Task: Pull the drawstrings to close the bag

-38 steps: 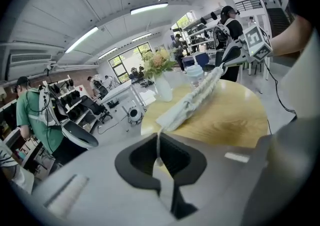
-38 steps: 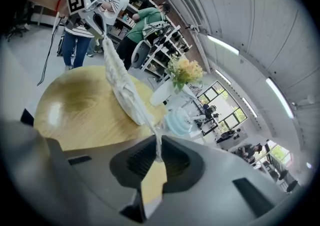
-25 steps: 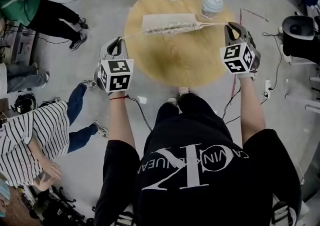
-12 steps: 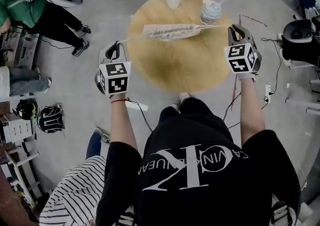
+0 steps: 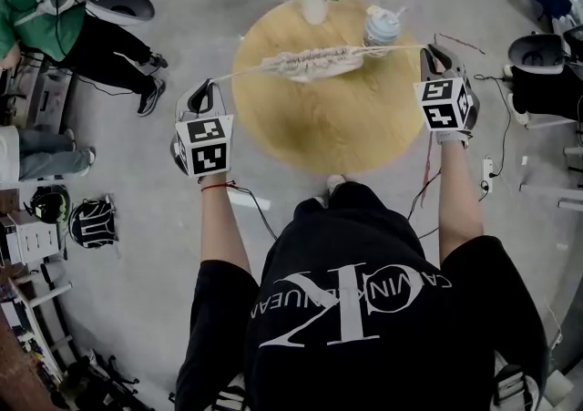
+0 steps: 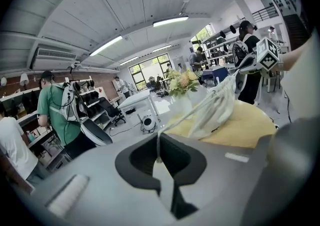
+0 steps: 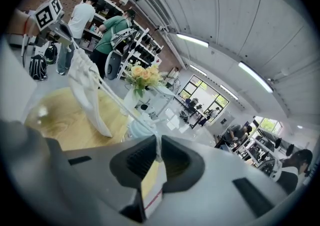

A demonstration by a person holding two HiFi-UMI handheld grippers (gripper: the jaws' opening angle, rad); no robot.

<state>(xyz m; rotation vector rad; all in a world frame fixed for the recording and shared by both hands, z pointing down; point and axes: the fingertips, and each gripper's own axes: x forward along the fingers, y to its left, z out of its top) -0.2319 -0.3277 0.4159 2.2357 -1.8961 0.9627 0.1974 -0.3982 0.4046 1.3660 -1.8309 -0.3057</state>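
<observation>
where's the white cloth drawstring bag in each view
Head view: white cloth drawstring bag, top centre over the round wooden table.
Left gripper view: right of centre.
Right gripper view: upper left.
Shared landmark: white vase of yellow flowers near it.

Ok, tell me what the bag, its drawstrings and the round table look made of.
The bag: thin off-white cloth, probably cotton, matte; it gathers into fine puckers. The drawstrings: pale thin cord, fibre unclear; pulled taut and straight. The table: light wood or veneer, smooth; faint grain shows.
</observation>
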